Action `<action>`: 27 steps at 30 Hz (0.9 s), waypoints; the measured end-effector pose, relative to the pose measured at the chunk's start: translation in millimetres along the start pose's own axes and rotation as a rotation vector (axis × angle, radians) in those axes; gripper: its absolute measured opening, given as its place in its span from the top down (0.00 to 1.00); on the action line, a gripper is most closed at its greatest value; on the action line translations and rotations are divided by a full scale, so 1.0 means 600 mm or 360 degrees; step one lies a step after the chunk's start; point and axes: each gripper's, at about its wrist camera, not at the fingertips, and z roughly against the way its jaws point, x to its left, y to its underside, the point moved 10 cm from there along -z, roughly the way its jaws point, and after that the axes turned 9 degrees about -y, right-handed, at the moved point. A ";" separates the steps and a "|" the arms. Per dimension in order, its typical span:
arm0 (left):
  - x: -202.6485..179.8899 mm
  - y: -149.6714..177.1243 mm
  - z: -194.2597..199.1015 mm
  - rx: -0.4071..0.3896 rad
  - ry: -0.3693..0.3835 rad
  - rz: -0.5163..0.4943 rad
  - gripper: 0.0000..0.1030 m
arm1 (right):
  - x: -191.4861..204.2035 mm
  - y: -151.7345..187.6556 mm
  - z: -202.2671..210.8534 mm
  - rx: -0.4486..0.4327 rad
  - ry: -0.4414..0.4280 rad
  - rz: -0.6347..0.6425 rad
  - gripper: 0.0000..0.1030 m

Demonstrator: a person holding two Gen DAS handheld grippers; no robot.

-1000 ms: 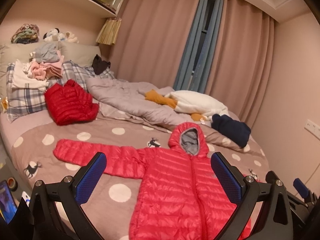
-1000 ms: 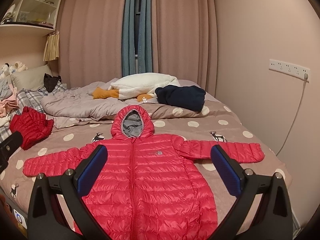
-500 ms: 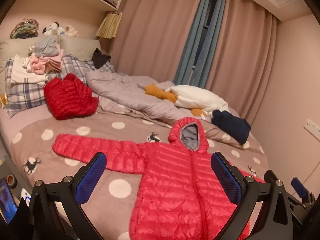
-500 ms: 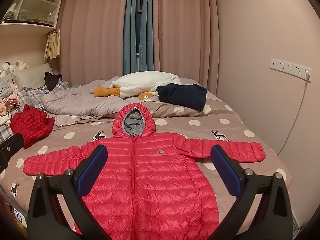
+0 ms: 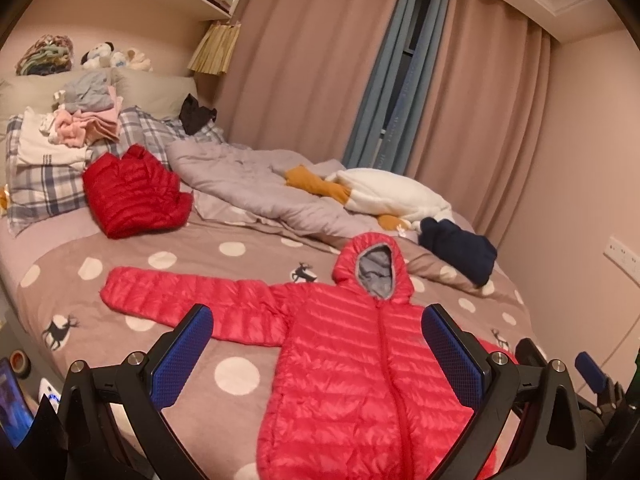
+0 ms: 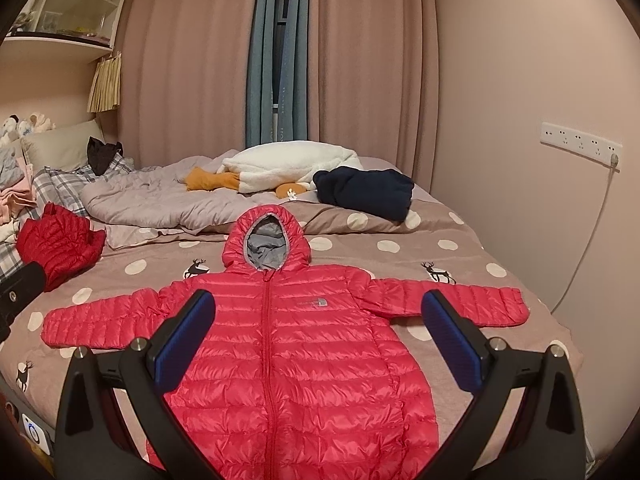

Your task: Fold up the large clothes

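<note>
- Now I count one red hooded jacket (image 6: 296,344) spread flat on the bed (image 6: 460,264), both sleeves out.
- A second, folded red jacket (image 5: 134,194) lies near the pillows.
- My left gripper (image 5: 318,354) and right gripper (image 6: 318,340) are spread wide, holding nothing.

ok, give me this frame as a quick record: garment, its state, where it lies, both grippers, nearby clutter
garment: coral-red quilted hooded puffer jacket
state: spread flat, front up, zipped, both sleeves out sideways, grey-lined hood toward the curtains
surface: brown polka-dot bedspread with deer print
left gripper: open, holding nothing, above the jacket
right gripper: open, holding nothing, above the jacket
folding: not started
clutter: folded darker red puffer jacket, crumpled grey duvet, navy folded garment, white plush with orange parts
</note>
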 end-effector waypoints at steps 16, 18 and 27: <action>0.030 -0.009 -0.010 -0.0015 -0.0086 0.0070 0.00 | -0.002 0.000 -0.004 0.0014 0.0000 -0.0014 0.00; 0.031 -0.010 -0.008 -0.0019 -0.0089 0.0074 0.00 | -0.004 -0.001 -0.005 0.0012 0.0005 -0.0011 0.00; 0.029 -0.010 -0.008 -0.0022 -0.0088 0.0074 0.00 | -0.005 0.001 -0.003 0.0016 0.0005 -0.0014 0.00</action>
